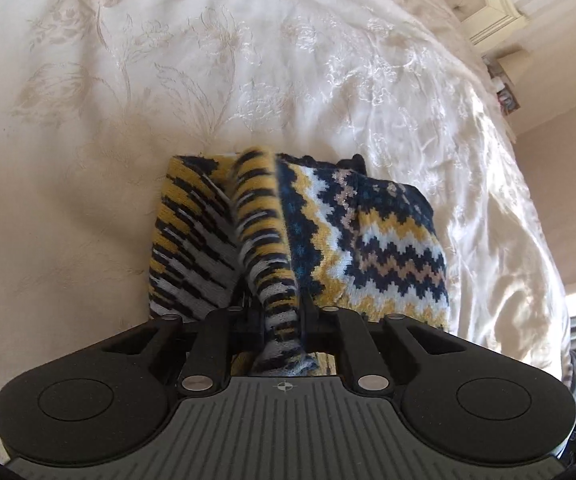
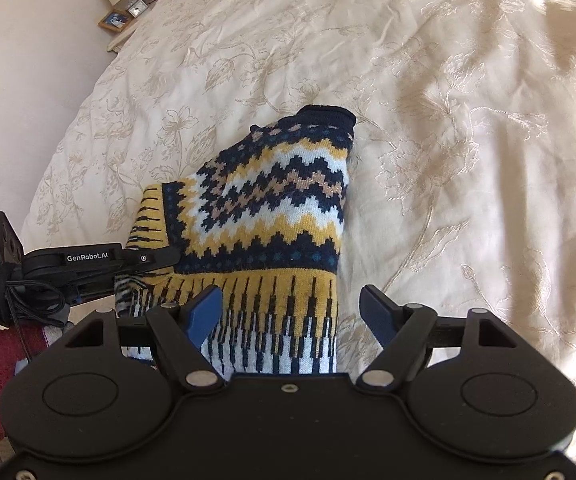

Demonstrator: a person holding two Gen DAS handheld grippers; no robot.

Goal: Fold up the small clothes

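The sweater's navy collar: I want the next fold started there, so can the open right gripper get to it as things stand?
Probably yes. The right gripper is open over the sweater, and the collar lies uncovered straight ahead; the left gripper grips the opposite edge.

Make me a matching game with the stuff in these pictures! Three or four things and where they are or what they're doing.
Things:
1. left gripper
2. right gripper
3. navy, yellow and white zigzag knitted sweater
4. small framed picture

States:
A. open, fingers apart
B. lying on the cream flowered bedspread
C. on the bedside table
D. shut on a fold of knit

Pairs: 1-D, 2-A, 3-B, 4-C
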